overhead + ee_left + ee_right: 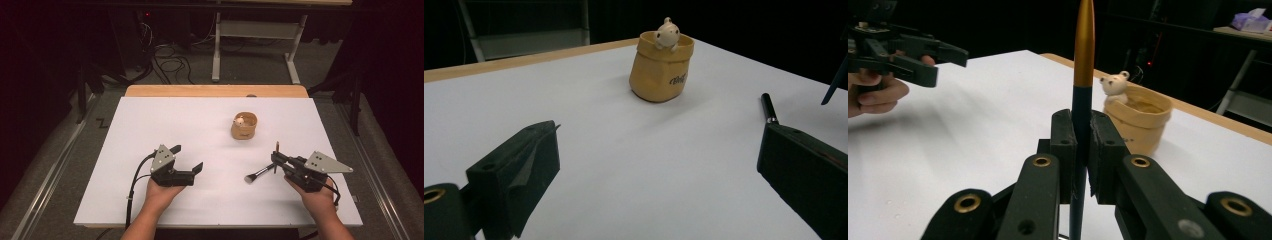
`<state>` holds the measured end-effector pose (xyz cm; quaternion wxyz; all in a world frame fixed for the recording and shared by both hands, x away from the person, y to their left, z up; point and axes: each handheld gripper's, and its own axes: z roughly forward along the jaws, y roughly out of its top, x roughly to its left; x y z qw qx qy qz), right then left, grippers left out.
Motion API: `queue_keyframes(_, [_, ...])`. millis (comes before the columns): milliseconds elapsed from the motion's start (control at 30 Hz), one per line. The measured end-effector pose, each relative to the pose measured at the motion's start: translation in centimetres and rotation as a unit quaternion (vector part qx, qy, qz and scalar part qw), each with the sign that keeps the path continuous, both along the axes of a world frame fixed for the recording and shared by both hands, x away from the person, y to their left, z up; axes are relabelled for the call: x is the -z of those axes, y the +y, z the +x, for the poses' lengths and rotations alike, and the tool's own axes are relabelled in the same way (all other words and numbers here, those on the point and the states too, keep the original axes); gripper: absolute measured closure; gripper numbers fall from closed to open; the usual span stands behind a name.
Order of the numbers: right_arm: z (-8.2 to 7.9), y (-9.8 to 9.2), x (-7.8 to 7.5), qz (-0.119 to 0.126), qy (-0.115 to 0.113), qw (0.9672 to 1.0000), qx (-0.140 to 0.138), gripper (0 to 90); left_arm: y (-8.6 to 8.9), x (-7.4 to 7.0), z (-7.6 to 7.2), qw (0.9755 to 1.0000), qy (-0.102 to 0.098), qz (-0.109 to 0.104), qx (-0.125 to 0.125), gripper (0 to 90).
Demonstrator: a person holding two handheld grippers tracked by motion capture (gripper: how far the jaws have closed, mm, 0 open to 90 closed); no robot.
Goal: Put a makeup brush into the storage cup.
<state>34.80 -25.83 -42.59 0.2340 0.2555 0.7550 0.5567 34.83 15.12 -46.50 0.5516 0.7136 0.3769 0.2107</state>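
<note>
Right gripper (pixel 1082 150) jaws clamp a makeup brush (pixel 260 172); high view shows its bristle head, right gripper view its gold-tipped handle. Left gripper (pixel 189 159) jaws gape empty near the tan bear pot (pixel 244 126).

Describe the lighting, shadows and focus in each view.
High view: the white table is evenly lit against dark surroundings, and the image is soft. Left gripper view: the pot casts a faint shadow, and the near black jaws are blurred. Right gripper view: the brush clamped in the right gripper is fairly sharp, the left gripper beyond softer.
</note>
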Motion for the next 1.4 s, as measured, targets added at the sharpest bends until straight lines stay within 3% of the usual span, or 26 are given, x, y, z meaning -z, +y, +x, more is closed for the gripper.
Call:
queue_keyframes(200, [0.3,-1.4,0.1,0.007,0.004,0.9997,0.023,84.5,2.0,-0.5,-0.2,0.9999,-0.005,0.007,-0.013,0.5])
queue_keyframes(333, [0.6,-1.5,0.2,0.014,0.007,0.9995,0.028,84.5,3.4,-0.8,-0.5,0.9994,-0.005,0.026,-0.022,0.6])
queue_keyframes(467, [1.2,-0.7,0.5,0.013,0.013,0.9994,0.031,84.5,4.4,-0.2,-0.7,0.9994,0.002,0.014,-0.031,0.5])
queue_keyframes(567, [1.7,-0.1,0.2,0.015,0.011,0.9993,0.033,84.5,4.6,0.0,-0.8,0.9994,-0.003,0.011,-0.032,0.5])
queue_keyframes(633, [2.1,0.2,-0.2,0.029,0.01,0.9989,0.037,84.5,4.8,0.0,-0.9,0.9994,-0.003,0.001,-0.033,0.5])
queue_keyframes(800, [3.6,1.3,-0.1,0.045,0.009,0.9979,0.047,84.5,5.1,0.4,-1.1,0.9994,-0.003,-0.002,-0.035,0.5])
queue_keyframes(967, [4.9,2.3,-0.3,0.045,0.016,0.9974,0.055,84.6,5.2,0.3,-1.2,0.9993,-0.01,-0.001,-0.036,0.5])
queue_keyframes(1100, [6.0,2.7,-0.7,0.047,0.014,0.9968,0.064,84.6,5.1,0.6,-1.1,0.9995,-0.003,0.002,-0.032,0.5])
queue_keyframes(1400, [7.9,3.4,-1.7,0.05,0.016,0.9957,0.076,84.6,5.4,0.4,-1.2,0.9995,-0.006,-0.012,-0.03,0.6])
